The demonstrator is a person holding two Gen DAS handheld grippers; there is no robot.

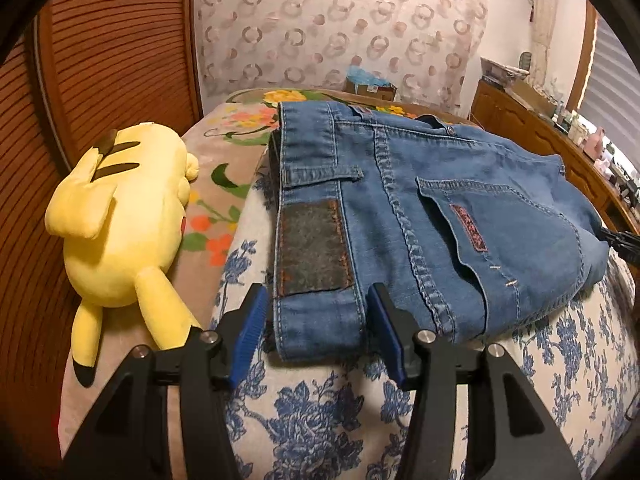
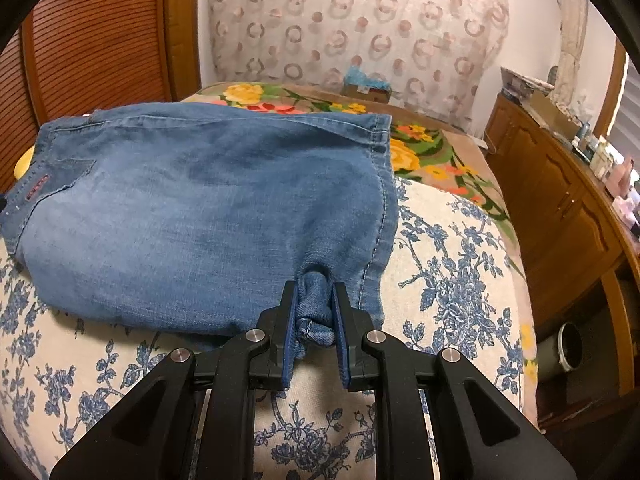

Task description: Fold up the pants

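Note:
Blue denim pants (image 1: 420,216) lie folded on the bed, waistband with a dark leather patch (image 1: 312,248) toward the left gripper. My left gripper (image 1: 318,300) is open, its blue pads either side of the waistband's near end, not clamped. In the right wrist view the pants (image 2: 200,200) spread across the bed. My right gripper (image 2: 314,300) is shut on a bunched fold of denim at the near edge. The right gripper's tip shows at the right edge of the left wrist view (image 1: 624,242).
A yellow plush toy (image 1: 128,224) lies left of the pants. The bed has a blue-flowered cover (image 2: 448,280) and a bright floral blanket (image 2: 420,152) behind. A wooden headboard (image 1: 100,60) stands left, a wooden cabinet (image 2: 560,200) right, a cardboard box (image 2: 366,88) behind.

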